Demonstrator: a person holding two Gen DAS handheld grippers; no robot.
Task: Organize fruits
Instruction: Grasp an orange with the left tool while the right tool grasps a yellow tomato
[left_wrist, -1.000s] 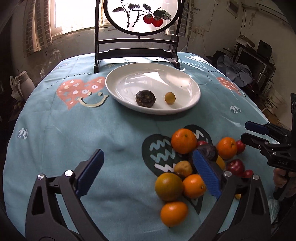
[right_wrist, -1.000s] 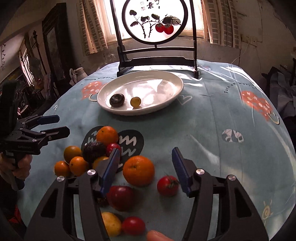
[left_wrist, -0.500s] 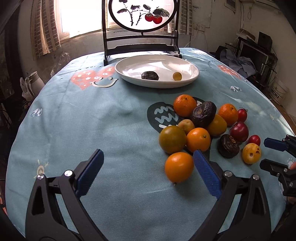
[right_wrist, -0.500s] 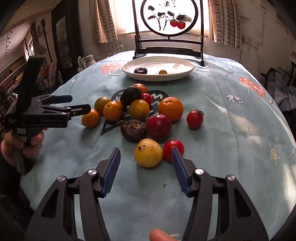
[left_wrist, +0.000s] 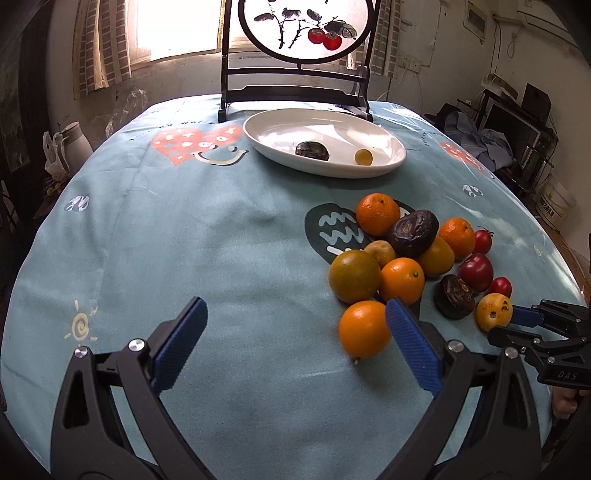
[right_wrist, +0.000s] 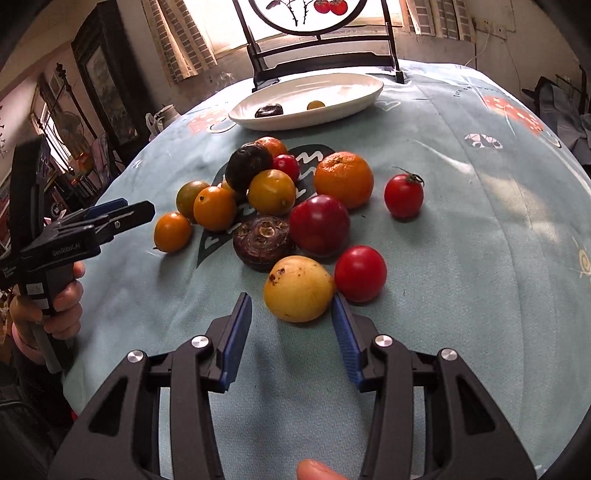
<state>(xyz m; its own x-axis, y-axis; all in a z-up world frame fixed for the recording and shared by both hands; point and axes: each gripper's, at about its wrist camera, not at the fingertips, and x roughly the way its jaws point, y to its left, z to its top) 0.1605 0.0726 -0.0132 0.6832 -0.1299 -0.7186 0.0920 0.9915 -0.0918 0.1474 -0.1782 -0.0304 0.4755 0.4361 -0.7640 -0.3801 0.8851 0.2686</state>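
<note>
The right gripper (right_wrist: 291, 328) points down at the near edge of the fruit pile (right_wrist: 280, 206) on the tabletop (right_wrist: 480, 258), which carries a light blue printed cloth. Its jaws have just been closing and now stand partly apart, unclenched. The yellow fruit (right_wrist: 298, 288) sits just ahead of the blue pads (right_wrist: 236, 332), at the mouth of the jaws; no pad presses on it. A red tomato (right_wrist: 360, 273) touches the yellow fruit on its right side. A dark brown fruit (right_wrist: 264, 243) and a dark red fruit (right_wrist: 319, 225) lie directly behind.

The left gripper (left_wrist: 295, 343) hangs over the tabletop beside the same pile, jaws released and wide apart, nothing between them. An orange (left_wrist: 364, 328) lies just beside its right pad. In the right wrist view a hand (right_wrist: 62, 306) grips the left gripper's handle.

A white plate (left_wrist: 273, 147) stands at the far side of the tabletop, well apart from the pile. It holds one dark fruit (left_wrist: 312, 150) and one small yellow fruit (left_wrist: 363, 156), set apart from each other. A round painted screen on a dark stand (left_wrist: 295, 85) rises behind the plate.
</note>
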